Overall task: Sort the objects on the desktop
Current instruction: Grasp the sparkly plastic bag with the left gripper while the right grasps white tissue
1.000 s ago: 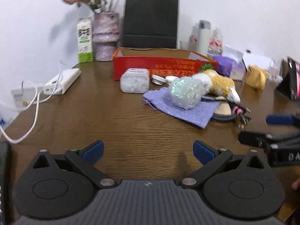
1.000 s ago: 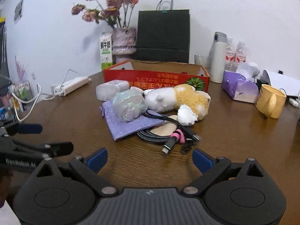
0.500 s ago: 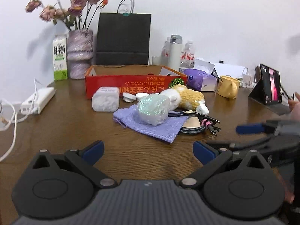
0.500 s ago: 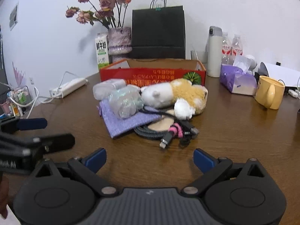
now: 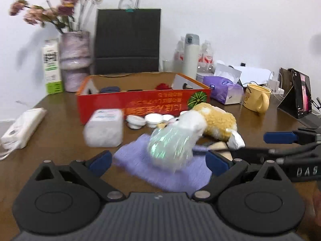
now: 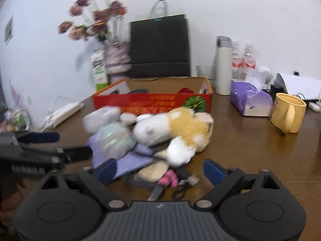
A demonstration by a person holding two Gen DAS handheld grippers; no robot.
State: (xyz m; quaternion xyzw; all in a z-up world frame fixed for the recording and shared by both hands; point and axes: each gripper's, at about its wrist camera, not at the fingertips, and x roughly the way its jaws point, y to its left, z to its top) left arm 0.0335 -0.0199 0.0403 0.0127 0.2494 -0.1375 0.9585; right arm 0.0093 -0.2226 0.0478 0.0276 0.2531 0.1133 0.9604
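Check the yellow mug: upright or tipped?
Upright: the yellow mug stands on its base on the table, open mouth up.

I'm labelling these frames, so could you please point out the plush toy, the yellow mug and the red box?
plush toy [image 6: 186,128]: right wrist view, on its tan back.
yellow mug [image 6: 286,112]: right wrist view, on its side wall.
red box [image 5: 140,102]: left wrist view, on its printed front wall.

Glossy wood table, fuzzy plush toy, iridescent plastic bag.
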